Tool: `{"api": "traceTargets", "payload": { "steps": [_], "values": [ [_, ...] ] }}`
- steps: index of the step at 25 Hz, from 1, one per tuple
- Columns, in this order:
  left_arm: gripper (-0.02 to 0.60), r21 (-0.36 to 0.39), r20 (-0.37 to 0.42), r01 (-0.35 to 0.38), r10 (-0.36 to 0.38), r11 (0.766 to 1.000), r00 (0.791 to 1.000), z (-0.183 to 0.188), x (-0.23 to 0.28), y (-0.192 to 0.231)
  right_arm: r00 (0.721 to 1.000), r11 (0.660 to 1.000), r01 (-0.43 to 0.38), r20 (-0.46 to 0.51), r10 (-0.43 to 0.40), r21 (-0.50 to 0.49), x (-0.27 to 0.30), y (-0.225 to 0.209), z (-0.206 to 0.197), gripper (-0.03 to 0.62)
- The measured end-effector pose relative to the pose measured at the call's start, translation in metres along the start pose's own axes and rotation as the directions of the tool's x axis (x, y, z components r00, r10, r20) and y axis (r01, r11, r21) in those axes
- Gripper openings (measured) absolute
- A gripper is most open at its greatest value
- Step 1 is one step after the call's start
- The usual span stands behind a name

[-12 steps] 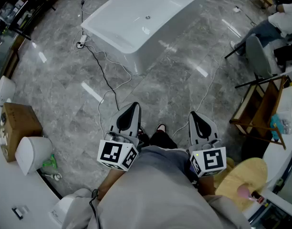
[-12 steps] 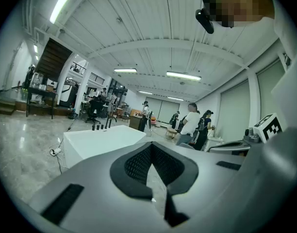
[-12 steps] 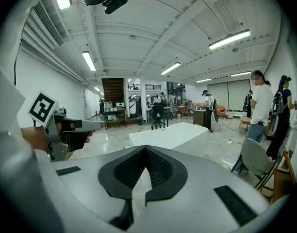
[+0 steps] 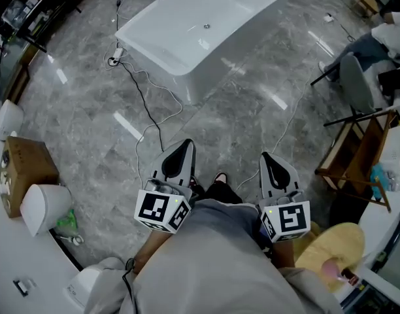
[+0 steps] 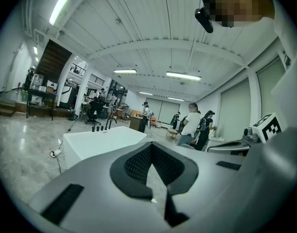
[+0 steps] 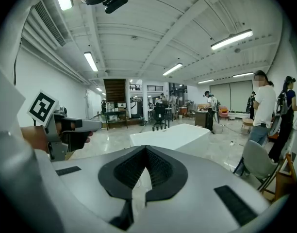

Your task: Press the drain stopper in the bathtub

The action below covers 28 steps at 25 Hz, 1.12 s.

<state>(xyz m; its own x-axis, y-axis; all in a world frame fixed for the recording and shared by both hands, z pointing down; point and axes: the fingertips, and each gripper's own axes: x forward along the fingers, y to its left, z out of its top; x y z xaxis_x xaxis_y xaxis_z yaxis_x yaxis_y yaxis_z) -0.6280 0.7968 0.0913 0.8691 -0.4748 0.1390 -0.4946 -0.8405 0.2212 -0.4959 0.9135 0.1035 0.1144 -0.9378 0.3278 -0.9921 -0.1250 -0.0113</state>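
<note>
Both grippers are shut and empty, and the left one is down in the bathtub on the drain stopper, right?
No. The head view shows the left gripper by the person's waist, far from the bathtub and its drain stopper. It and the right gripper are shut and empty.

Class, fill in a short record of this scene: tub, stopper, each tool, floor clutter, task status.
bathtub: white, freestanding, on the grey stone floor, ahead of the person
drain stopper: small, round, on the tub's bottom, untouched
left tool: jaws together, nothing between them, well short of the tub
right tool: jaws together, nothing between them, beside the left one
cable: black, trails over the floor near the tub
task status: press not yet begun
</note>
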Motion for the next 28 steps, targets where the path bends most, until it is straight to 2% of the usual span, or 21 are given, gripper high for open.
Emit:
{"api": "traceTargets", "payload": {
  "steps": [9,14,21,28],
  "values": [
    [0.005,-0.011,0.011,0.000,0.000,1.000,1.000,0.006,0.017,-0.010,0.998,1.000,0.014,0.061,-0.015,0.009,-0.007,-0.027,0.012,0.015],
    [0.006,-0.014,0.001,0.025,-0.025,1.000,1.000,0.009,0.036,-0.009,0.998,1.000,0.024,0.052,-0.025,0.012,0.002,-0.037,0.015,0.015],
    [0.005,-0.017,-0.008,0.059,-0.059,0.998,0.998,0.018,0.090,0.001,0.999,1.000,0.017,0.029,-0.017,0.001,0.041,-0.063,0.025,0.015],
    [0.006,-0.043,0.000,0.058,-0.058,0.997,0.998,0.035,0.151,0.036,1.000,1.000,0.015,0.010,-0.015,-0.019,0.102,-0.092,0.048,0.015]
  ]
}}
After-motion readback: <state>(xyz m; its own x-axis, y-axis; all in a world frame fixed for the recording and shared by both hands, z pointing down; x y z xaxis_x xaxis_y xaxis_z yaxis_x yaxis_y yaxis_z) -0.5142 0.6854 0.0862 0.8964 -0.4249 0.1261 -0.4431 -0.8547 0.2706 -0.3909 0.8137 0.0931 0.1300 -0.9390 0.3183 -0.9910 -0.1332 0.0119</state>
